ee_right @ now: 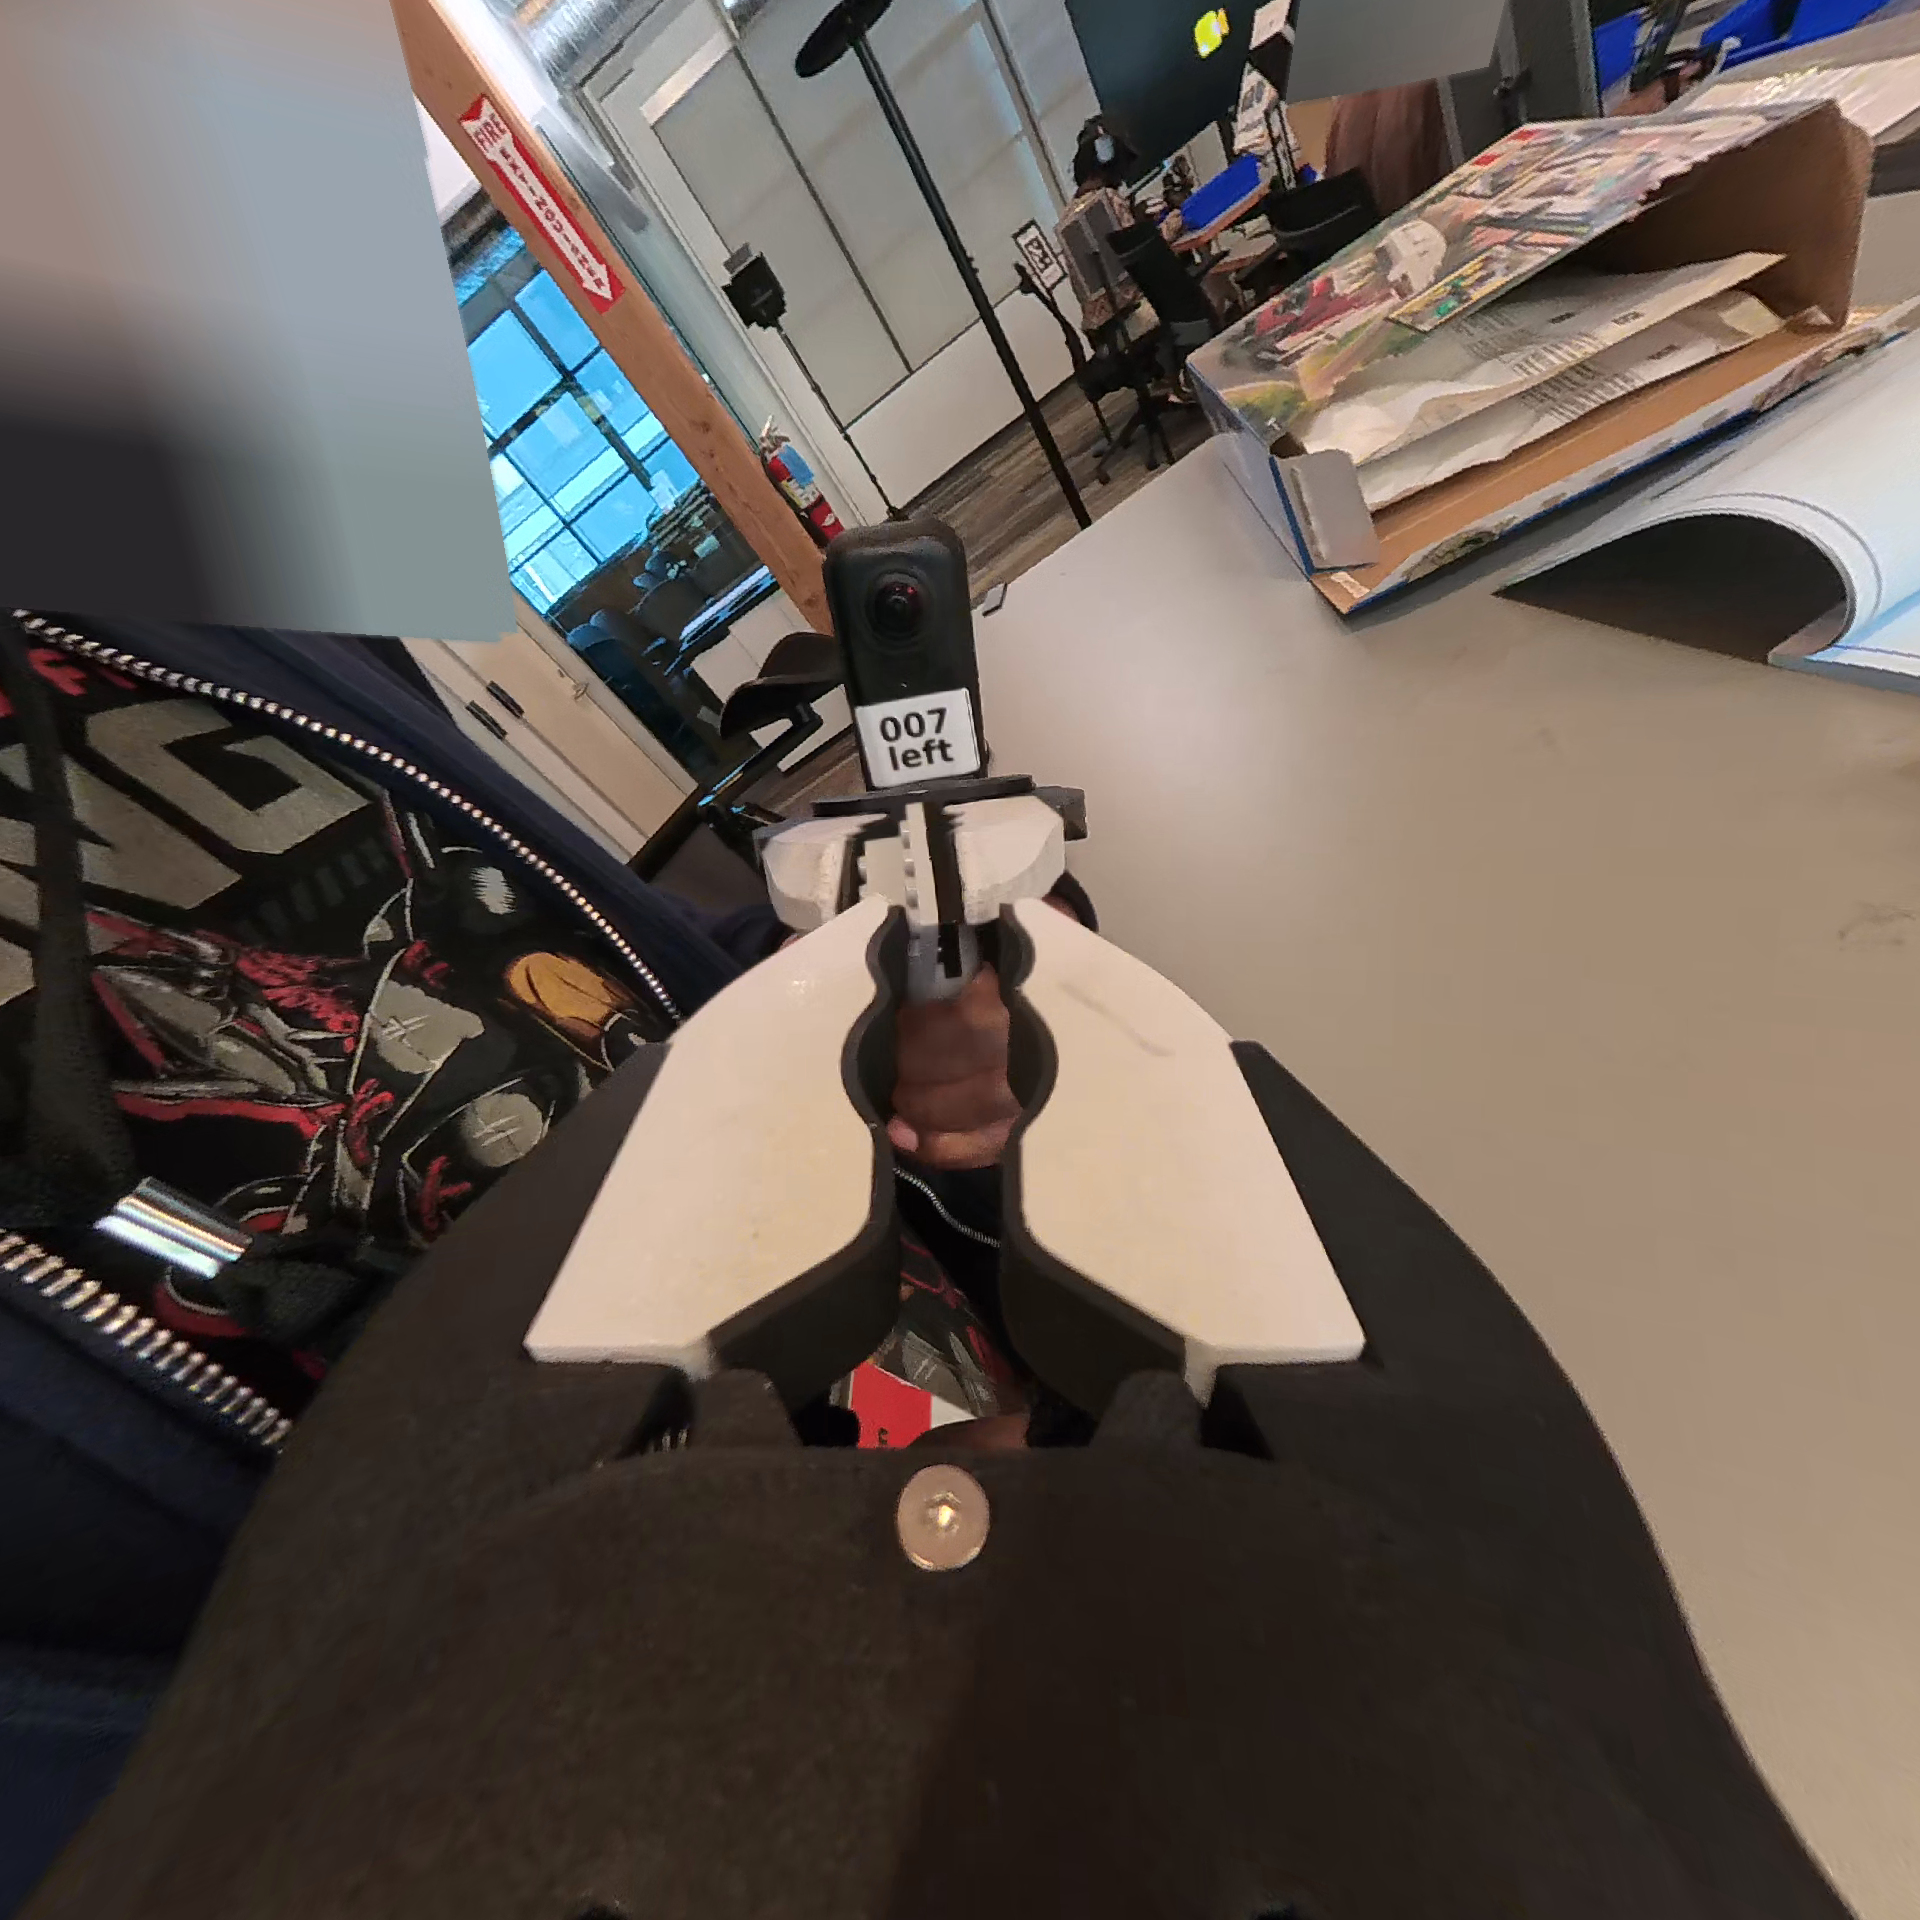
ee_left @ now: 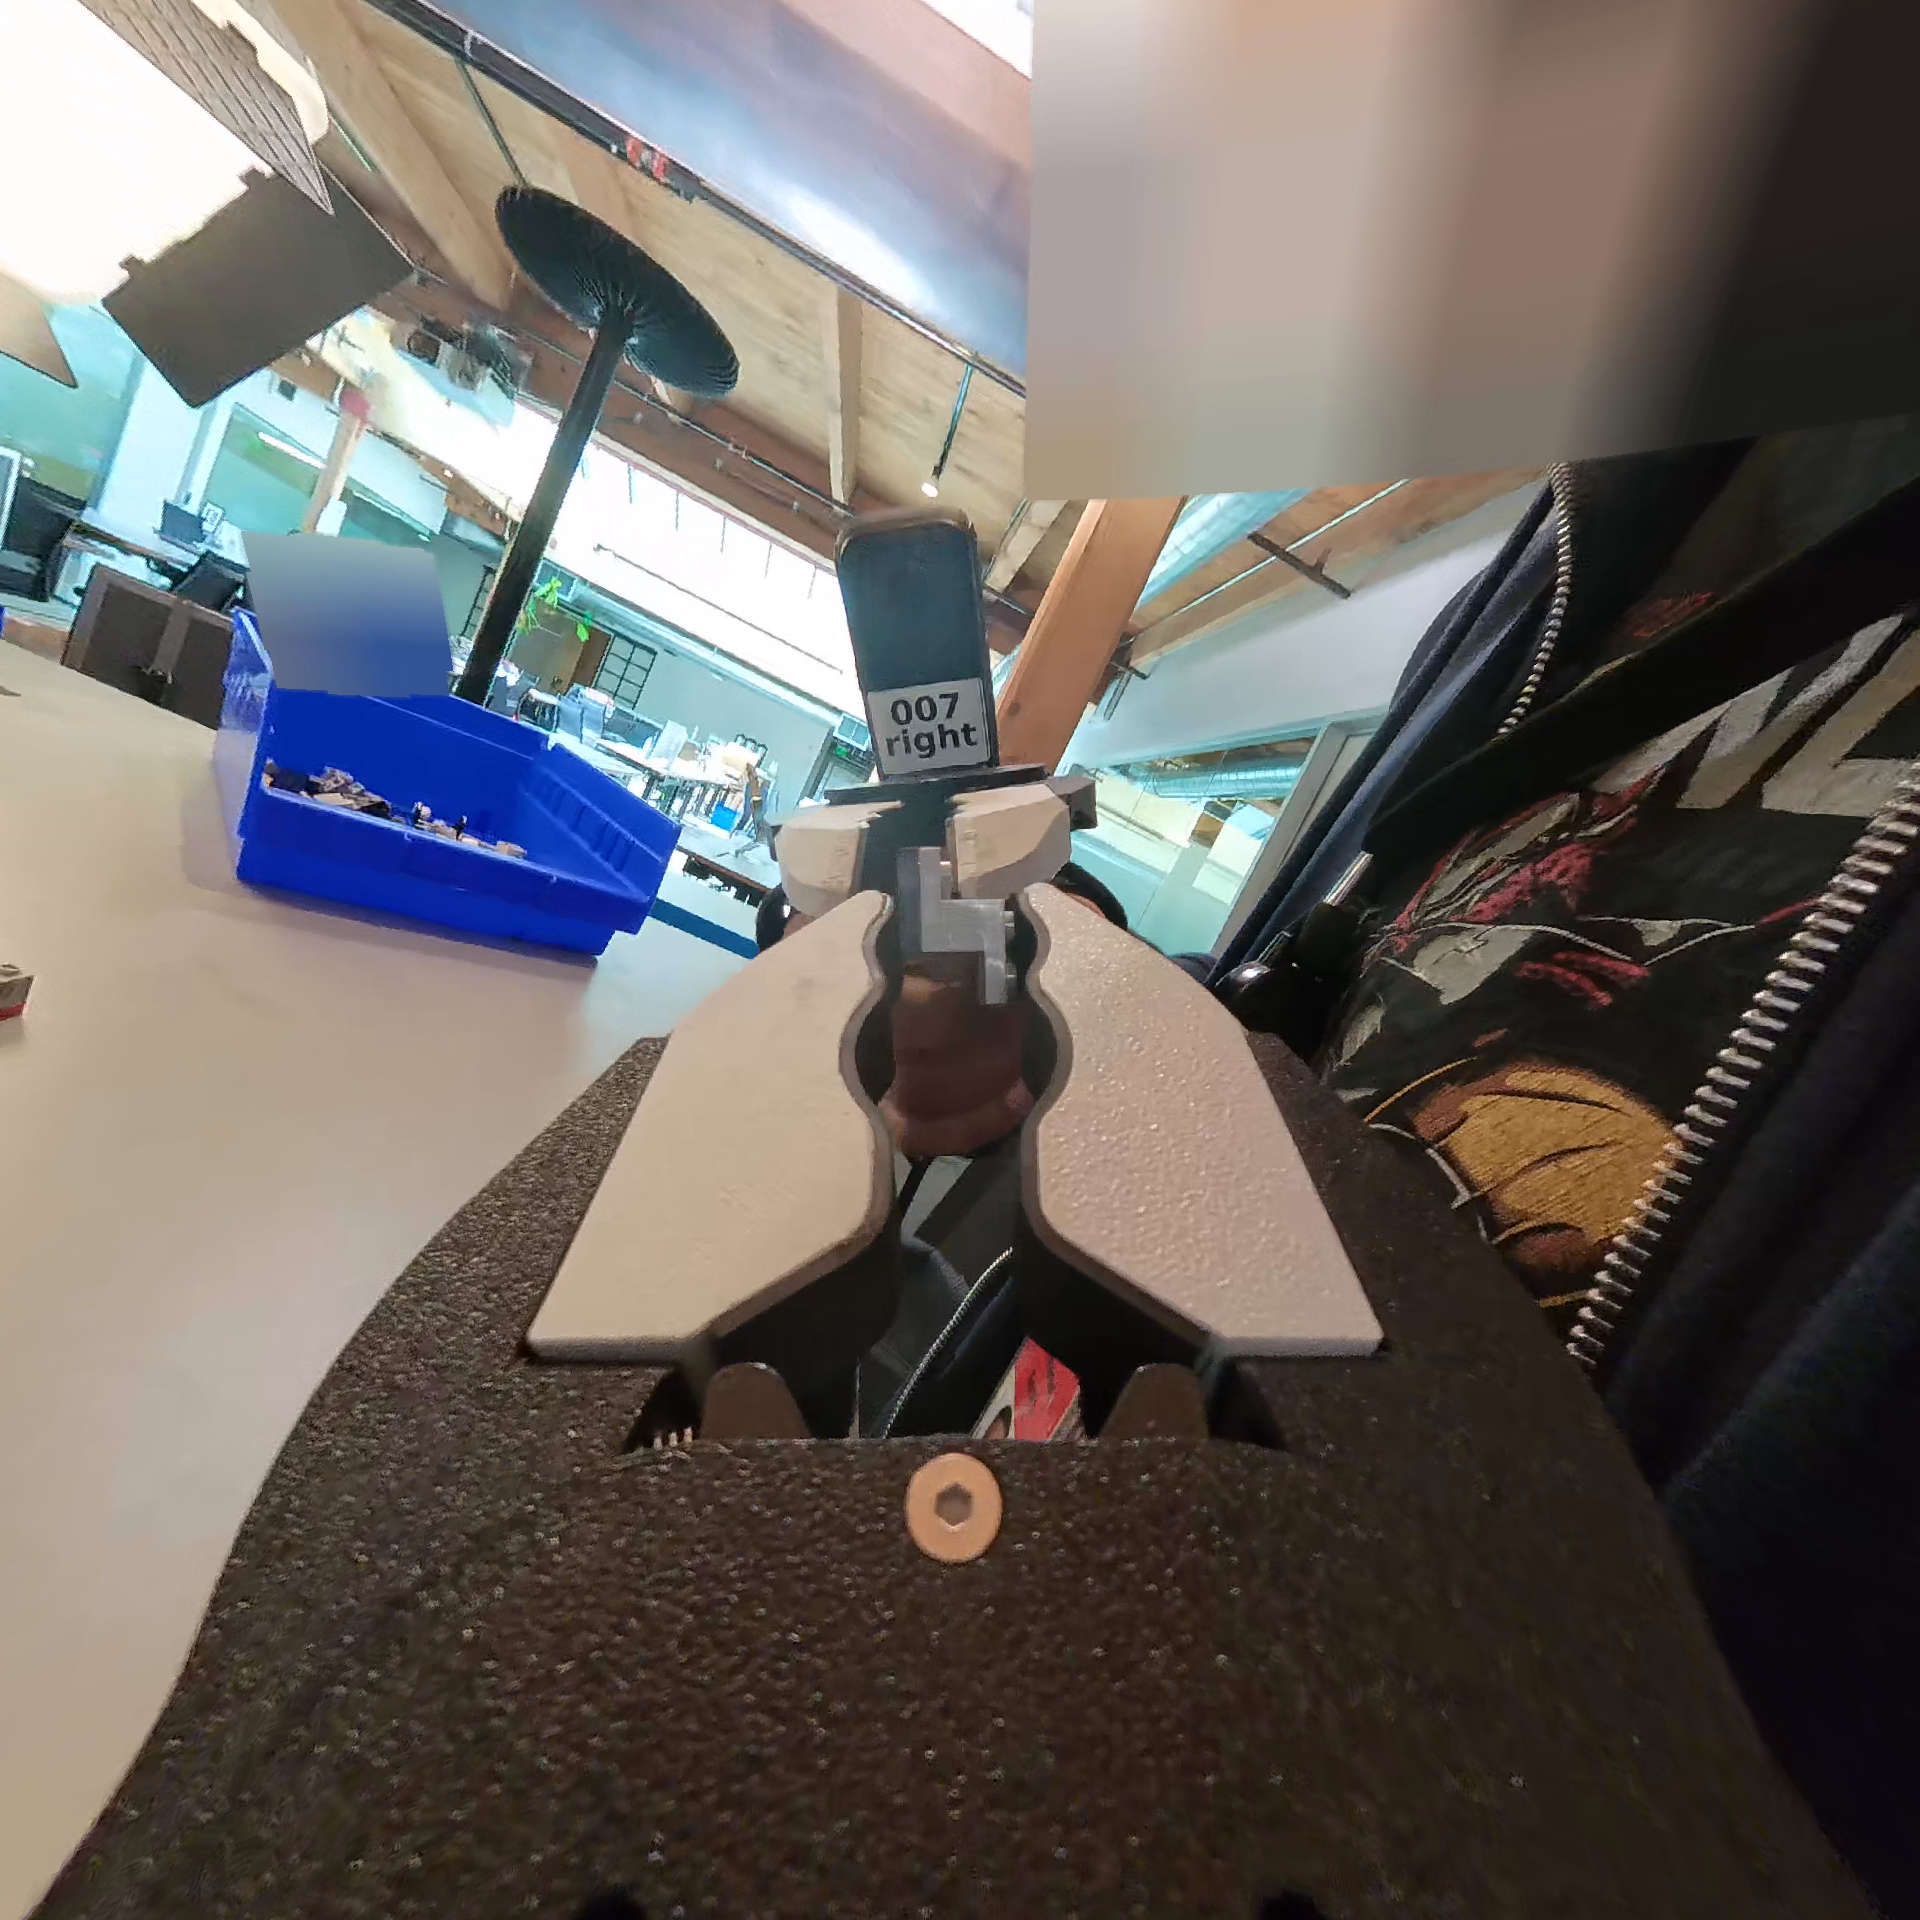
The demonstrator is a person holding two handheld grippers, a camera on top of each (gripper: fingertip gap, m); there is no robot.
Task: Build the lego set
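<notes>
My two grippers face each other tip to tip above the grey table [ee_left: 260,1091], in front of a person in a dark zipped jacket [ee_left: 1662,935]. My left gripper [ee_left: 956,914] is shut on a small grey stepped brick assembly [ee_left: 961,930] held between its fingertips. The assembly's far end reaches between the fingers of my right gripper [ee_left: 920,862], where a dark gap shows between one pad and the piece. In the right wrist view the same assembly [ee_right: 935,966] sits between my right gripper's [ee_right: 948,925] tips, and its studded plate lies against a finger of the left gripper [ee_right: 914,852].
A blue bin [ee_left: 582,831] with several small pieces stands on the table at the left. A small brick [ee_left: 10,997] lies at the left edge. A printed cardboard box [ee_right: 1507,312] and an open booklet [ee_right: 1714,582] lie at the right. A black pole stand [ee_left: 561,468] rises behind the bin. Less than 4 cm separates the two grippers' tips.
</notes>
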